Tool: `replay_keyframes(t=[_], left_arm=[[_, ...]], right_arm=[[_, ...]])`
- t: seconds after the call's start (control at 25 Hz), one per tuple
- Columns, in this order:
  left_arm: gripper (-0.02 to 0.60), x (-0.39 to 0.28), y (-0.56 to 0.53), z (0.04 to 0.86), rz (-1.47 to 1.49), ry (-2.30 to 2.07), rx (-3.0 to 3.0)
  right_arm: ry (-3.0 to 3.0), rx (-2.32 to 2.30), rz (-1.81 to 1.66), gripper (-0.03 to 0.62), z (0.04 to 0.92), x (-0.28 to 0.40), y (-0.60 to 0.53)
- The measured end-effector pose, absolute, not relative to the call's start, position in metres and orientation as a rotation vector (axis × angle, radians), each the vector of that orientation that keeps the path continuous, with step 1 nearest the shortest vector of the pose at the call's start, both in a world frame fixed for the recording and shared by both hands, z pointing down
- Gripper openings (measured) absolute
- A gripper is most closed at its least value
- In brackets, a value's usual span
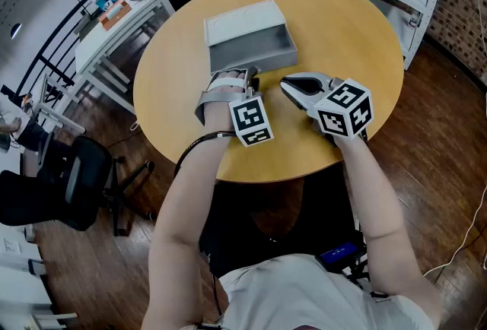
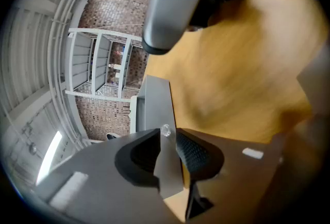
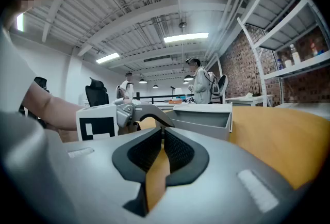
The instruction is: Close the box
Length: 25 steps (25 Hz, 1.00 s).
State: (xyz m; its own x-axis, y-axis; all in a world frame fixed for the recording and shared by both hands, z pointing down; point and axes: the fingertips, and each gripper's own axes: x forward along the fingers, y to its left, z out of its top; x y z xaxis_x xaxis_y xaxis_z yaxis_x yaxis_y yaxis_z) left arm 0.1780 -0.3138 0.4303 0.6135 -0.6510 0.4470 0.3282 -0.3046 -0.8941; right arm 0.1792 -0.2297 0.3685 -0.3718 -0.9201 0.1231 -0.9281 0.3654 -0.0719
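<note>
Round wooden table [image 1: 358, 32] in a workshop w/ brick wall, white shelving and a dark plank floor.

Head view: grey box [image 1: 255, 61] sits mid-table, open, its white lid [image 1: 243, 19] swung back on the far side; left gripper [image 1: 245, 79] is right at the box's near edge; right gripper [image 1: 288, 85] lies just beside it on the tabletop, near the box's front corner but apart from it.

Left gripper view: the tool is rolled on its side; a thin grey front wall [image 2: 167, 166] of the box runs between the jaws of the left gripper [image 2: 167, 138], and both pads look pressed on it, so clenched on that panel; tabletop [image 2: 242, 73] behind is blurred.

Right gripper view: jaws of the right gripper [image 3: 162, 135] are pinched together w/ nothing in them, only wood showing below; ahead, the box [image 3: 206, 122] gapes open, the left gripper [image 3: 147, 112] at its front.

Progress, as I judge it: nothing closed yet; lid has to come over and down, approx. the whole job left.
</note>
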Motion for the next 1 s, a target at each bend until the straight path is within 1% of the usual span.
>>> replay_keyframes(t=[0.28,0.32,0.36,0.64,1.0], left_arm=[[0.098,0.194,-0.323,0.432,-0.976,0.313,-1.466],[0.096,0.196,-0.324,0.433,-0.977,0.316,-1.457],[0.072,0.196,-0.325,0.433,-0.981,0.319,-1.451],[0.067,0.204,-0.332,0.431,-0.979,0.329,-1.48],[0.067,0.23,-0.397,0.433,-1.051,0.368,-1.495]], right_arm=[[-2.547,1.712,0.186,0.017,0.368,0.182,-0.231],[-2.547,1.713,0.186,0.017,0.368,0.182,-0.231],[-2.547,1.714,0.186,0.017,0.369,0.182,-0.231],[-2.547,1.711,0.185,0.014,0.369,0.185,-0.228],[-2.547,1.714,0.177,0.011,0.37,0.178,-0.232]])
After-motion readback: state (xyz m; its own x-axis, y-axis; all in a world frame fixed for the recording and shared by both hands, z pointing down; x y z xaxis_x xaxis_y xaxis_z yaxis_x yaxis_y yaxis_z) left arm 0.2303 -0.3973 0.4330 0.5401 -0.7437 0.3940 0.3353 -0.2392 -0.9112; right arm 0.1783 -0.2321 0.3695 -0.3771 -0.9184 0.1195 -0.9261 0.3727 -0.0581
